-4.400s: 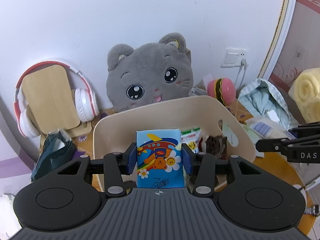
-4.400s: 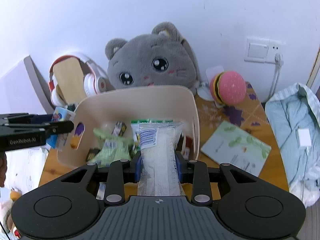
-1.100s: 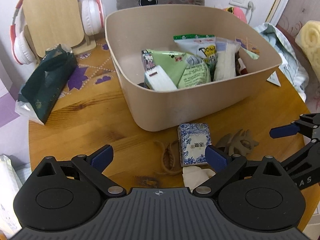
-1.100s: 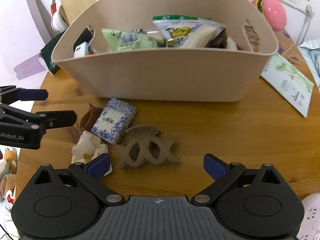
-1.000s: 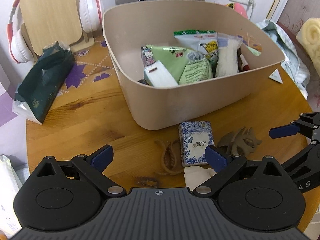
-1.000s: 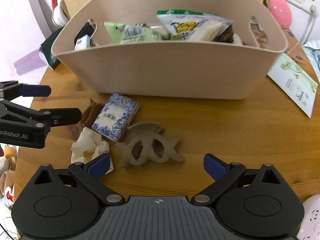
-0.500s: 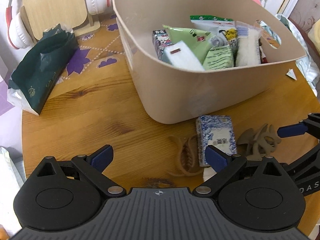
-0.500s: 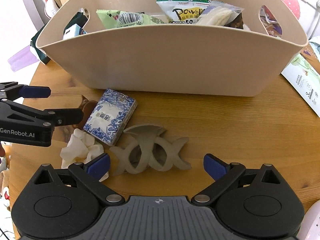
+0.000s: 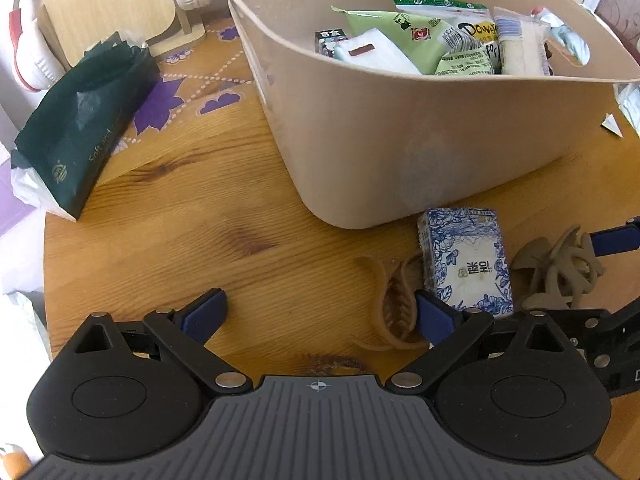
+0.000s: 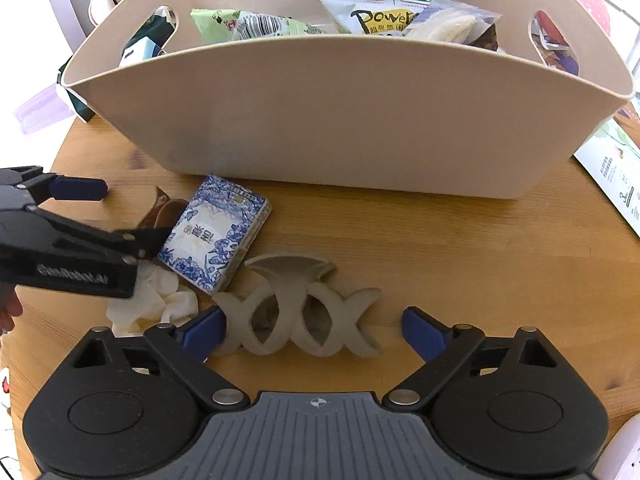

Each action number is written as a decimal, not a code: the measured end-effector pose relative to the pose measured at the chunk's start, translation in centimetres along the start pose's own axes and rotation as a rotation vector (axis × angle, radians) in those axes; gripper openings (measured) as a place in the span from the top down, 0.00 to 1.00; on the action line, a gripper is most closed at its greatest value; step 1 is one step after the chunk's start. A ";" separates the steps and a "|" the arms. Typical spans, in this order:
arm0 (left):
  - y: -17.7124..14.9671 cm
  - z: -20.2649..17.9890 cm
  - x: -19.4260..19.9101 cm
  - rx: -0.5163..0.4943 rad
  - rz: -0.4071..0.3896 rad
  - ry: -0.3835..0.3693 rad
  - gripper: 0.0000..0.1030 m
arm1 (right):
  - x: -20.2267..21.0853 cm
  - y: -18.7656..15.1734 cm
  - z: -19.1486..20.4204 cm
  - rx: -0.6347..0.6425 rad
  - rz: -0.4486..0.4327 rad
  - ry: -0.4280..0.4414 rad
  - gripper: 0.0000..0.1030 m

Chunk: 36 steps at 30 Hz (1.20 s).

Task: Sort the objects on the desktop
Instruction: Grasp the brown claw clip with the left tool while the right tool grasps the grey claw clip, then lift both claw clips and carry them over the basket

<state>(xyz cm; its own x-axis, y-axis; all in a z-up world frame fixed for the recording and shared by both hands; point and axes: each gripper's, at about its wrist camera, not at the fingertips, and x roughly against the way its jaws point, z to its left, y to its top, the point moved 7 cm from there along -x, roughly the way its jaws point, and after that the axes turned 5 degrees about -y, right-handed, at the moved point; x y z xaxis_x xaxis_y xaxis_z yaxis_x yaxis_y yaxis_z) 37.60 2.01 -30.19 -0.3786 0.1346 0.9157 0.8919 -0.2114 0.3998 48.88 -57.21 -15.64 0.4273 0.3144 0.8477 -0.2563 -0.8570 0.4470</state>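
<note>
A beige bin (image 9: pixel 400 152) (image 10: pixel 340 120) holds several snack packs. In front of it on the round wooden table lie a blue-and-white tissue pack (image 9: pixel 466 262) (image 10: pixel 214 234), a brown hair clip (image 9: pixel 394 308), a grey hair claw (image 10: pixel 298 306) (image 9: pixel 560 272) and a crumpled white tissue (image 10: pixel 154 300). My left gripper (image 9: pixel 318 314) is open and empty, low over the table; its right finger is by the brown clip. My right gripper (image 10: pixel 314 330) is open, its jaws either side of the grey claw.
A dark green tissue pack (image 9: pixel 80 128) lies at the table's left. White-and-red headphones on a wooden stand (image 9: pixel 100 4) stand behind it. A booklet (image 10: pixel 616 172) lies right of the bin. The table edge curves close on the left.
Both grippers have dropped the packs they held into the bin, opened, and moved down and forward toward the loose items in front of the bin.
</note>
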 end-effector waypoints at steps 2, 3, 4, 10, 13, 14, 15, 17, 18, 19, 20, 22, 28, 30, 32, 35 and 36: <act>0.0 0.0 0.0 0.004 0.001 -0.002 0.03 | 0.1 0.0 -0.1 -0.005 -0.005 0.001 0.08; 0.0 0.0 0.0 0.007 0.001 -0.001 0.03 | 0.1 0.0 -0.1 -0.006 -0.009 0.000 0.10; 0.0 0.0 0.0 0.005 0.001 0.001 0.03 | 0.2 0.0 -0.1 -0.009 -0.011 -0.003 0.11; -0.1 -0.4 0.7 -0.016 -0.036 -0.008 0.27 | 0.6 -0.2 -0.3 -0.015 -0.017 0.007 0.21; 0.1 -0.9 1.3 -0.027 -0.060 -0.016 0.58 | 0.4 -0.2 0.5 -0.015 -0.021 0.013 0.26; 0.2 -1.0 1.3 -0.028 -0.058 -0.017 0.60 | 0.5 -0.2 0.6 -0.012 -0.020 0.019 0.29; 0.2 -1.1 1.4 -0.028 -0.056 -0.018 0.63 | 0.5 -0.3 0.7 -0.008 -0.020 0.022 0.31; 0.2 -1.2 1.4 -0.030 -0.049 -0.017 0.63 | 0.5 -0.4 0.9 -0.001 -0.019 0.017 0.31; 0.1 -1.3 1.4 -0.032 -0.046 -0.018 0.64 | 0.6 -0.4 0.9 -0.003 -0.019 0.015 0.31; 0.1 -1.3 1.5 -0.034 -0.042 -0.020 0.64 | 0.6 -0.5 0.9 -0.006 -0.019 0.017 0.32; 0.0 -1.4 1.5 -0.033 -0.040 -0.021 0.64 | 0.7 -0.5 0.9 -0.010 -0.022 0.021 0.32; -0.2 -1.4 1.6 -0.025 -0.036 -0.025 0.64 | 0.5 -0.4 0.2 -0.007 -0.022 0.024 0.33; -0.7 -1.7 2.1 0.002 -0.026 -0.048 0.64 | 0.9 -1.8 0.1 -0.024 -0.016 0.017 0.33; -0.7 -1.9 2.5 0.002 -0.031 -0.052 0.64 | 1.1 -2.1 -0.3 -0.031 -0.017 0.015 0.33; -0.7 -2.2 2.9 -0.004 -0.039 -0.053 0.64 | 1.4 -2.0 -0.7 -0.035 -0.024 0.005 0.33; -0.5 -2.6 3.6 -0.012 -0.055 -0.054 0.64 | 2.2 -2.2 -1.1 -0.046 -0.039 0.006 0.33; -0.4 -2.8 3.9 -0.013 -0.061 -0.055 0.64 | 2.5 -2.2 -1.2 -0.047 -0.046 0.004 0.33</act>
<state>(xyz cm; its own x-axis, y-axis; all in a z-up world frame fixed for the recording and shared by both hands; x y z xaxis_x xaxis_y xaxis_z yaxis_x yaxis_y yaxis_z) 35.07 -0.05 -26.67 -0.4180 0.2007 0.8860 0.8640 -0.2135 0.4560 49.49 -54.07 -14.16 0.4358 0.3545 0.8273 -0.2772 -0.8216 0.4981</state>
